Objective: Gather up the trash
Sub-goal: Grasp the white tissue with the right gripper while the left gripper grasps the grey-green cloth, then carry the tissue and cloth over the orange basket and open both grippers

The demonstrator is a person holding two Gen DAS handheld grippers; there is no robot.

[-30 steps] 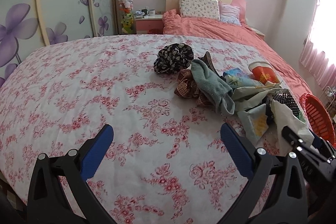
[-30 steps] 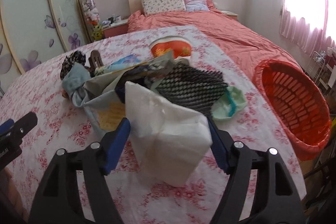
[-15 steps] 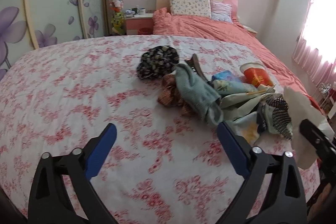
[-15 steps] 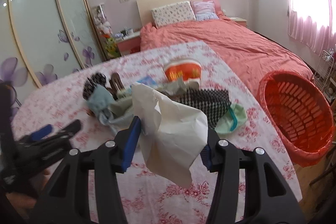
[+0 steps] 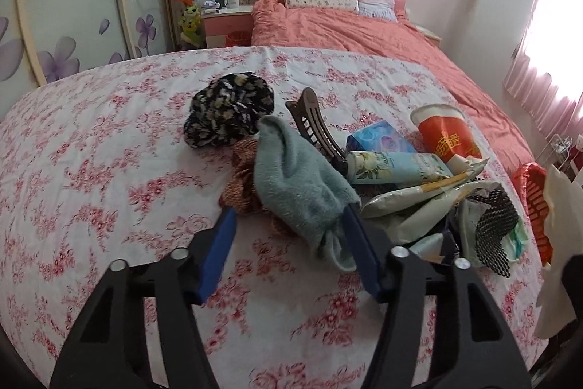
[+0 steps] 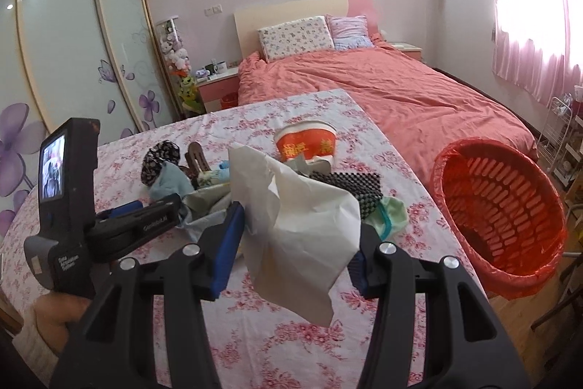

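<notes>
Paper, a crumpled white sheet (image 6: 295, 225), hangs pinched in the right tool (image 6: 293, 243), lifted clear of the floral counter (image 6: 291, 345), likely so it can travel to the red slotted basket (image 6: 499, 221) at three o'clock. Left tool (image 5: 288, 236) gapes wide, its blue pads straddling a fuzzy teal sock (image 5: 295, 177).

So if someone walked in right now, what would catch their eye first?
Probably the crumpled white paper held up between the right gripper's jaws, above the floral tablecloth. Next, the red basket off the table's right edge, and the clutter heap where the left gripper straddles a teal sock.
</notes>
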